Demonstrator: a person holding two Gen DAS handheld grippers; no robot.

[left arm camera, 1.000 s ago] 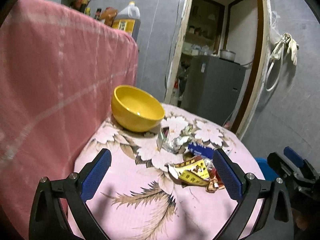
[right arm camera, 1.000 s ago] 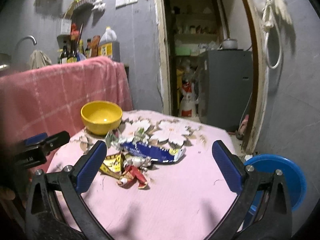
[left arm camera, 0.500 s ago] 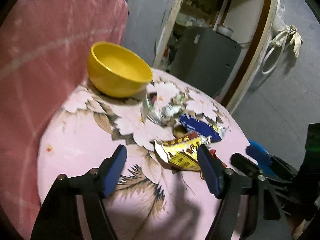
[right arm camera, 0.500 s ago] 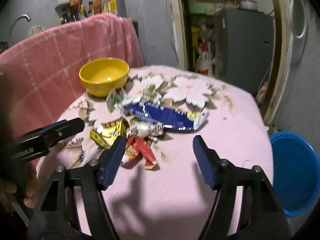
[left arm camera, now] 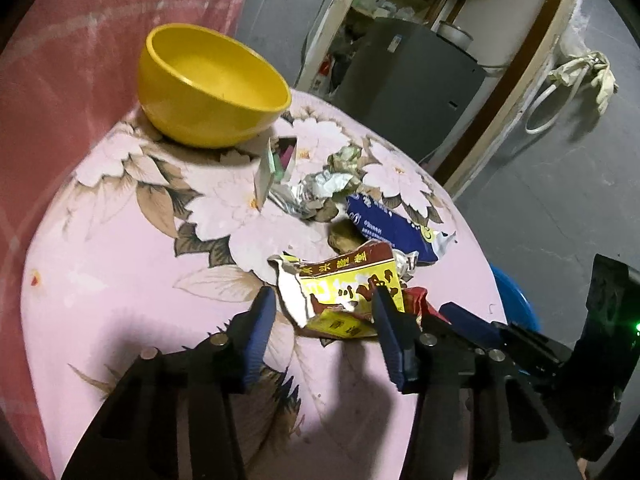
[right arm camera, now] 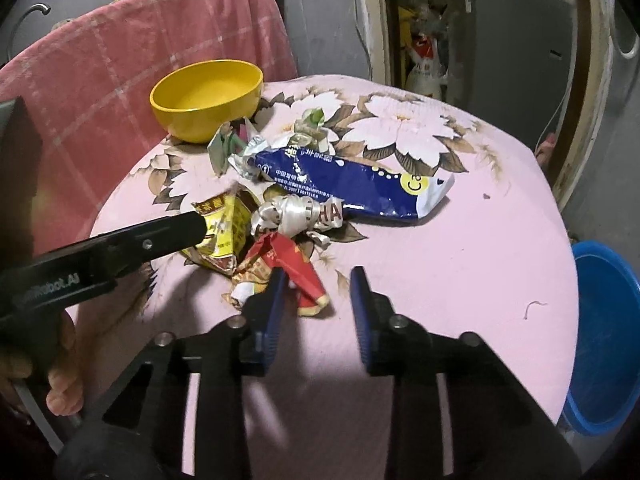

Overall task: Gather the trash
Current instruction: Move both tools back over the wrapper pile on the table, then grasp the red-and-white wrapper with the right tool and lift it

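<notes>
The left gripper has just been closing: its 2 blue jaws, spread wide a second ago, now stand roughly half shut, one on each side of the torn yellow-and-red snack wrapper. The pads look close to the wrapper's edges, but I cannot tell that they press on it, so I judge it framed and not yet gripped. The right gripper has also just been closing, and its jaws are now narrower than the left's. The crumpled red wrapper lies partly between them, with its lower end beside the left pad; a gap still shows on the other side, so nothing is held there either.

Both tools have dropped nearer to the pile and tipped down toward it since a second ago, when they hung back over the near edge of the table.

Beyond the jaws, the rest of the trash sits in 1 loose heap on the floral pink tablecloth: a crushed silver wrapper, a long blue packet, and some foil scraps nearer the yellow bowl. The bowl stands empty just behind the heap. A blue bucket sits on the floor off the table's right edge, likely the place for the trash.

My reading: 2 pickups are about to start, and no piece has been collected yet.
</notes>
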